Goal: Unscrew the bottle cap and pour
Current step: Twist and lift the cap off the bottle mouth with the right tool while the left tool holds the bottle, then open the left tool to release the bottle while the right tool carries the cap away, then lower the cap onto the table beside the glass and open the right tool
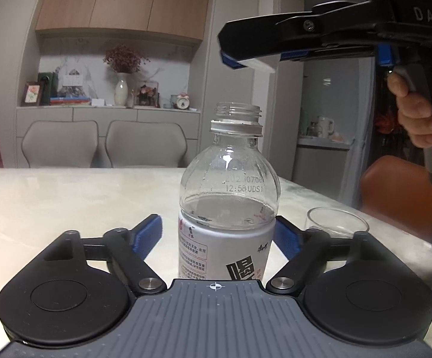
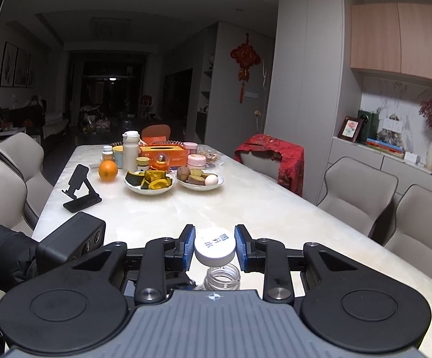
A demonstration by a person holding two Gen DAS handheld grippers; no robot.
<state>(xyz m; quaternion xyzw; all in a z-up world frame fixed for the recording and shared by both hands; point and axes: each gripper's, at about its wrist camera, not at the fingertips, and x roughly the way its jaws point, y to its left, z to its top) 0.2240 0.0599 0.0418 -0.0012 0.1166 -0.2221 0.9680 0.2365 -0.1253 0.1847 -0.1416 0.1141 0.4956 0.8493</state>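
Bottle (image 1: 227,208) stands on the table (image 1: 66,203) between the left gripper's (image 1: 219,235) spread fingers, its top bare. The right gripper (image 1: 247,62) hangs above it. Right view: that gripper (image 2: 215,247) pinches the cap (image 2: 215,247) over the bottle's mouth (image 2: 222,277).

Bottle (image 1: 229,179) clear glossy plastic; cap (image 2: 215,247) white ribbed plastic; table (image 1: 66,203) polished marble-look; glass (image 1: 336,222) clear.

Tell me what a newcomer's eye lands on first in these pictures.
The uncapped bottle stands on the table's near edge, between the open pads of the left hand-held gripper. Above it, the right hand-held gripper holds the white cap. An empty glass waits beside the bottle.
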